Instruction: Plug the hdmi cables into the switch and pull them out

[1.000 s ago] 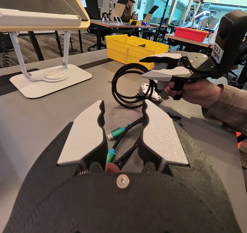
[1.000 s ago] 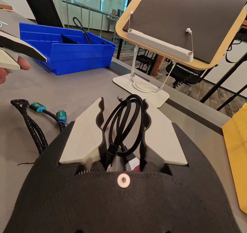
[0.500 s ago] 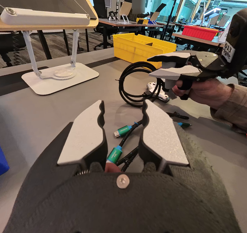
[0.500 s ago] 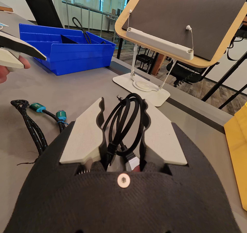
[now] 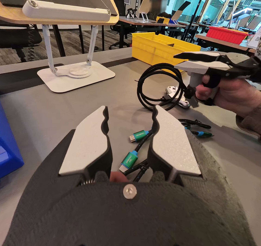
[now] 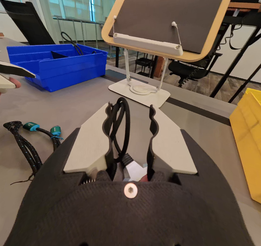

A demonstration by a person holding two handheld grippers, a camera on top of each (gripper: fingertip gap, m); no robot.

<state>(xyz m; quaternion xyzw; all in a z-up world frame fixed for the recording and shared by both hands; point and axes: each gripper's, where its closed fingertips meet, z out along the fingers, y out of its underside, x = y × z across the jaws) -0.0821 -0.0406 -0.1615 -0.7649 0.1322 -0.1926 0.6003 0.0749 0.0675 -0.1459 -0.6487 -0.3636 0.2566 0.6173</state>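
while right gripper [image 6: 129, 106] has spread wide over switch [image 6: 134, 168], left gripper [image 5: 130, 109], open, empty, has neared 2 plugs [image 5: 129, 160]; grasps imminent.

Count on the desk [image 5: 42, 112]: two grippers, left gripper [image 5: 130, 112] and right gripper [image 6: 129, 106]. One white switch [image 5: 175, 96] with one coiled black cable [image 5: 152, 83]. Three green HDMI plugs visible: [image 5: 139, 135], [image 5: 129, 160], [image 5: 204, 134]. One white stand [image 5: 76, 75]. Three bins: blue bin [image 6: 59, 66], yellow bin [image 5: 162, 49], red bin [image 5: 226, 34].
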